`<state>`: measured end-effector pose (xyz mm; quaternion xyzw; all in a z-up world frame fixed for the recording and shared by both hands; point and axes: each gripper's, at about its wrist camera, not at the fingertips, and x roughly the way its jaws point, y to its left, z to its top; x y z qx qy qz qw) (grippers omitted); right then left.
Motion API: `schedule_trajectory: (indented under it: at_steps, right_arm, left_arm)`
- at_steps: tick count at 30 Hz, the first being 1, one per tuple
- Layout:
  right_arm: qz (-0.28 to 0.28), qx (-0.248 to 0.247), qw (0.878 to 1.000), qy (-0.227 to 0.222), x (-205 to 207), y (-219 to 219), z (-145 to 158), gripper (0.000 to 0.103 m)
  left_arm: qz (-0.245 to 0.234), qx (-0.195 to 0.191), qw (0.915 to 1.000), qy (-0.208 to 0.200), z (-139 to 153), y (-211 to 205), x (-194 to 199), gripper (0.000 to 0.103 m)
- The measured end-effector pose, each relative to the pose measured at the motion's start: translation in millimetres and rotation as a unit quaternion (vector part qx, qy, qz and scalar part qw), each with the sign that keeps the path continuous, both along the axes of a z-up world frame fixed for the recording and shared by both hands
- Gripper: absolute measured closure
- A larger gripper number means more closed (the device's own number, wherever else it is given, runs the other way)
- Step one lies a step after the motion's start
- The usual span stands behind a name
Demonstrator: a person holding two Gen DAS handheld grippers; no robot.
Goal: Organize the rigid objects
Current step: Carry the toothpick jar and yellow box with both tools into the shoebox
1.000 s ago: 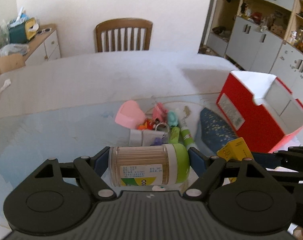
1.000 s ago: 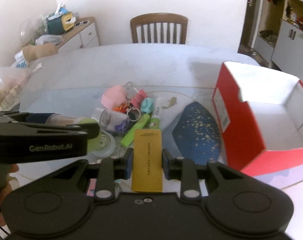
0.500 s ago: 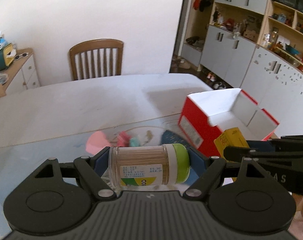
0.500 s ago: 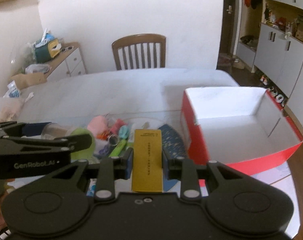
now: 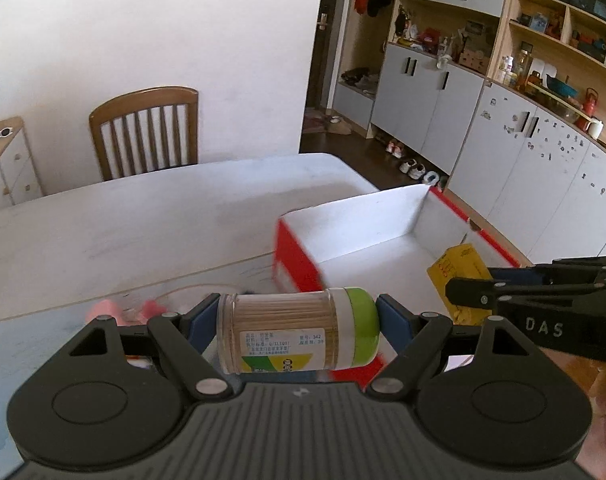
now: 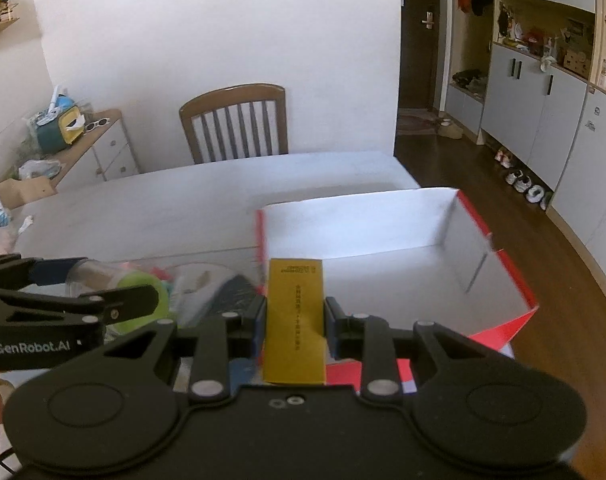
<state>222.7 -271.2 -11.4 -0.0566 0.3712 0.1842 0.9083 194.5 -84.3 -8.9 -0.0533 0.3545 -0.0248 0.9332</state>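
The left gripper clamps a clear toothpick jar with a green lid; the right gripper pinches a flat yellow carton. Both hover at the empty red-and-white cardboard box by the bench's right edge. Nothing is boxed yet, and small clutter remains.

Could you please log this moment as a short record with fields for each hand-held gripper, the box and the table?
left hand-held gripper: shut on toothpick jar, held sideways, green cap to the right
right hand-held gripper: shut on yellow packet
red box: open, white inside, nothing visible in it
table: small items left of the box, blurred
placing: not yet done
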Motion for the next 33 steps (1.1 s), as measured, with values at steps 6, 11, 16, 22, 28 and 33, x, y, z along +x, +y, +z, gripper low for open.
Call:
schedule_trajectory:
  at_steps: [6,11,16,22,28,33]
  right_arm:
    - [0.017,-0.011,1.000,0.004,32.0,-36.6,-4.2,0.075]
    - [0.033,-0.019,0.999,0.009,59.9,-60.6,-8.0,0.075]
    - [0.049,-0.022,0.998,0.025,81.9,-77.3,-14.5,0.075]
    - [0.067,-0.027,0.996,0.043,108.5,-89.3,-28.9,0.075]
    - [0.088,-0.043,0.993,0.069,133.5,-91.3,-52.7,0.075]
    - [0.104,-0.061,0.988,0.092,146.5,-84.6,-73.3,0.075]
  left_arm:
    - [0.001,-0.004,1.0000,0.000,-3.4,-44.6,40.2,0.020]
    - [0.005,-0.005,0.9999,0.007,-9.4,-75.2,71.6,0.020]
    - [0.009,-0.007,0.9996,0.026,-20.0,-96.1,102.1,0.020]
    - [0.014,0.005,0.9985,0.052,-41.1,-108.0,136.2,0.020]
    - [0.020,0.007,0.9955,0.092,-67.6,-117.9,171.0,0.020]
    - [0.037,-0.001,0.9914,0.125,-89.1,-116.3,193.8,0.020]
